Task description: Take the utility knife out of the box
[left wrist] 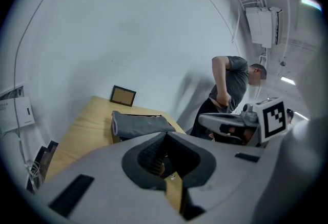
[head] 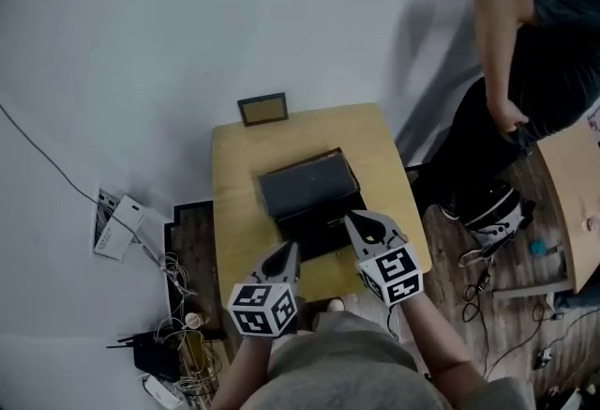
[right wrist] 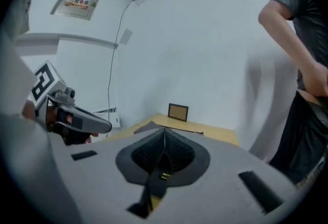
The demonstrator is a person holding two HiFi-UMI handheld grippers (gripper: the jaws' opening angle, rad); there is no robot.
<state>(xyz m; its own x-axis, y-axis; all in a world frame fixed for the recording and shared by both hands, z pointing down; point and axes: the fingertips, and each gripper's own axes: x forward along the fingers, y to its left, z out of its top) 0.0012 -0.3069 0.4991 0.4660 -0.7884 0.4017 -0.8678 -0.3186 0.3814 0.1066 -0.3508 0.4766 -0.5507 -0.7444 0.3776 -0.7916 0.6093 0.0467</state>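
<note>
Sitting on table (head: 234, 175): dark box (head: 306, 189), contents indiscernible | left gripper (head: 287, 251) fingers clenched, empty | right gripper (head: 358, 222) fingers clenched, empty

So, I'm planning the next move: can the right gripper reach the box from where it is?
Probably yes. The right gripper hovers at the near edge of the box, with nothing between them. Its jaws are shut, though, and the inside of the box can't be made out.

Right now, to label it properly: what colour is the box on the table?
Dark grey box; the left gripper view shows it best.
</note>
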